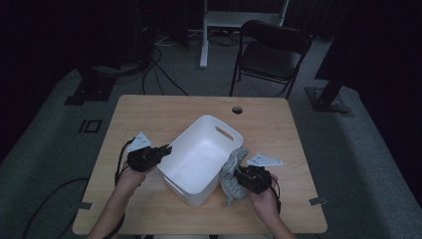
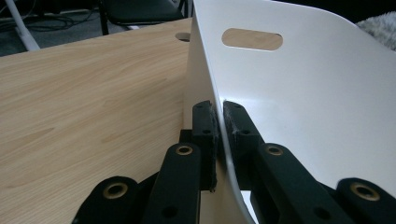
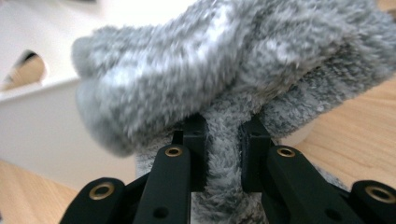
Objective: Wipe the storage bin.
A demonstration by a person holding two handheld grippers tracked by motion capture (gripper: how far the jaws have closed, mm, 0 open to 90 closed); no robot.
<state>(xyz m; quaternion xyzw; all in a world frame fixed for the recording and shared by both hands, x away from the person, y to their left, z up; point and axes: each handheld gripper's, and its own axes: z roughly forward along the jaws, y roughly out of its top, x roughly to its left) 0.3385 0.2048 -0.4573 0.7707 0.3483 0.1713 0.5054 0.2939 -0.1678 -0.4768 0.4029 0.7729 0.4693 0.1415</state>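
White bin [image 1: 199,159] sits near the middle of the wooden table [image 1: 149,114], turned at an angle to the table's edges, open side up, interior bare; slot handle [image 1: 225,133] cut through its far wall, also seen from the left gripper view [image 2: 252,39] with wood grain showing through it; a second handle recess shows on the near outer wall; round cable hole [image 1: 237,109] in the table beyond the bin, well apart from it.

Grey fuzzy cloth [image 1: 233,174] lies just beside the bin's right wall, on the table, one end lifted up against the bin's rim, the rest bunched and trailing toward the table's near edge; in the right gripper view [image 3: 224,79] the pile is thick and mottled, light and dark grey, a fold of it draped over the jaws.

Left gripper [image 1: 166,149] at the bin's left rim; jaws nearly closed, one pad inside and one outside, pinching the thin white wall between them [image 2: 219,126].

Right gripper [image 1: 240,174] low at the cloth; jaws close together, clamped on a strip of the grey pile [image 3: 223,154].

Black folding chair [image 1: 271,55] stands on the floor beyond the table's far edge.
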